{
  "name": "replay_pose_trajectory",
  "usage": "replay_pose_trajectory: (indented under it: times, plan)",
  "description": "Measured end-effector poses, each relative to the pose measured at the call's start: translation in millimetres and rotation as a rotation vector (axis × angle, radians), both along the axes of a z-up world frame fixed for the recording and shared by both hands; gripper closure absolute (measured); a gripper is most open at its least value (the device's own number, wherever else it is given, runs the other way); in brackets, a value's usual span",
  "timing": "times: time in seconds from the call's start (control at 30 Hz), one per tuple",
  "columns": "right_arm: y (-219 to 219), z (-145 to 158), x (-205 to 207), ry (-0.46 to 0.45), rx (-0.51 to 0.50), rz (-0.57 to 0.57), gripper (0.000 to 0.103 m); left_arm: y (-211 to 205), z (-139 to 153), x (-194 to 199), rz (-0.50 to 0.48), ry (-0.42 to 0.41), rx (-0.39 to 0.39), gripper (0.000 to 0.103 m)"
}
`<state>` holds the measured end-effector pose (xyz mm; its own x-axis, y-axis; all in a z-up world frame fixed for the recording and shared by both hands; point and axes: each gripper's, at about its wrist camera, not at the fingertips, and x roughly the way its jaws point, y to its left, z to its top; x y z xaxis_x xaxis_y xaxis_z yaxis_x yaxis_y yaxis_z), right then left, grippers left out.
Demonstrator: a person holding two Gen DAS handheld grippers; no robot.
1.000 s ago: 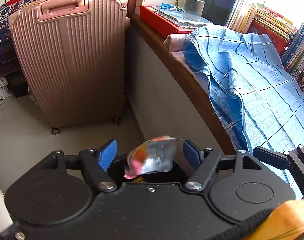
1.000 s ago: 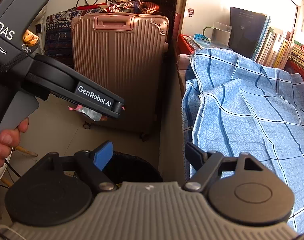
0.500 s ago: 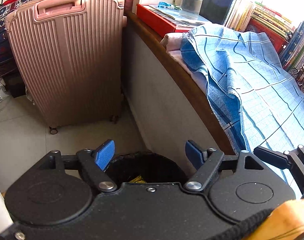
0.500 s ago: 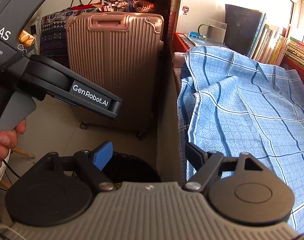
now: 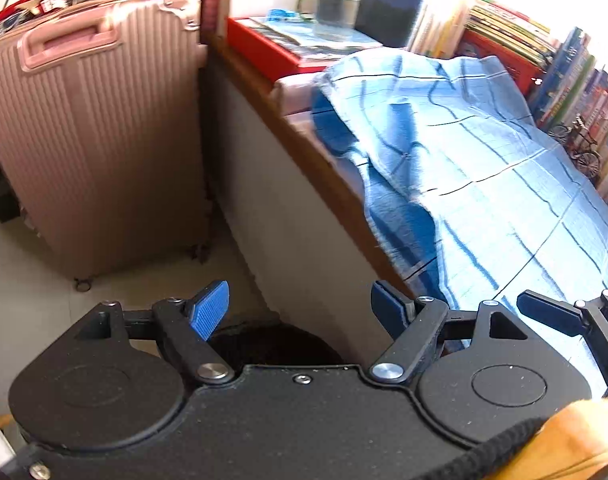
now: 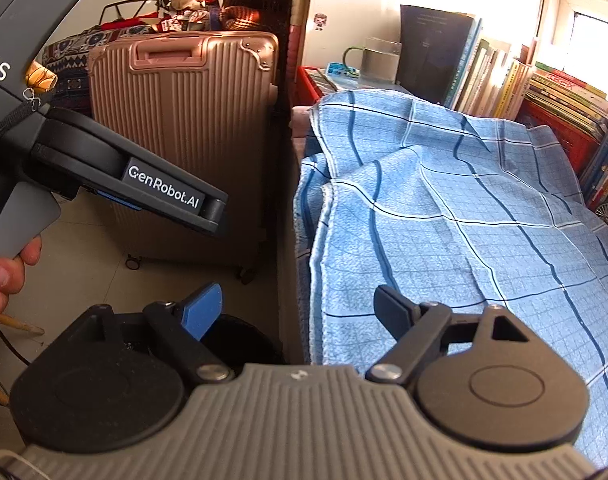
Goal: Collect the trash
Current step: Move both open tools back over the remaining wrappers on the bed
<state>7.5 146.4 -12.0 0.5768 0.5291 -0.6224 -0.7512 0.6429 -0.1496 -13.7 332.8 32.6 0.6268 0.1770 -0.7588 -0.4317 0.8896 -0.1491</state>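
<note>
A black trash bin (image 5: 272,344) stands on the floor against the white side of the ledge, right below my left gripper (image 5: 300,304), which is open with nothing between its blue pads. The bin's inside is dark and no trash shows in it. In the right wrist view the same bin (image 6: 244,340) peeks out behind my right gripper (image 6: 296,308), also open and empty, at the edge of the blue checked cloth (image 6: 443,232). The left gripper's body (image 6: 136,184) hangs at the left of that view, held by a hand (image 6: 4,276).
A pink ribbed suitcase (image 5: 92,144) stands on the tiled floor beyond the bin. The blue cloth (image 5: 483,184) covers the ledge. A red tray (image 5: 276,48), a glass mug (image 5: 337,4) and a row of books (image 5: 543,60) sit at the back.
One second ago a crumpled silver and red wrapper was between the left gripper's open fingers above the bin; it has dropped out of sight. Both grippers have since shifted slightly.
</note>
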Motion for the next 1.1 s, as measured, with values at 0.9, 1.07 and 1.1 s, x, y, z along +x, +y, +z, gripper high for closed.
replay_pose_trajectory:
  times: [0.9,1.07,1.1]
  plan:
    - [-74.5,15.6,51.9,-0.044,0.052,-0.438,0.01,-91.5,31.1,117.3,-0.41,-0.075,0.045,0.026]
    - [-89.7,17.9,58.6,-0.055,0.046,-0.5,0.01,-110.2,29.0,134.4,-0.479,-0.072,0.041,0.026]
    - [-93.6,18.6,60.5,-0.058,0.045,-0.513,0.01,-114.4,28.4,137.7,-0.49,-0.069,0.041,0.026]
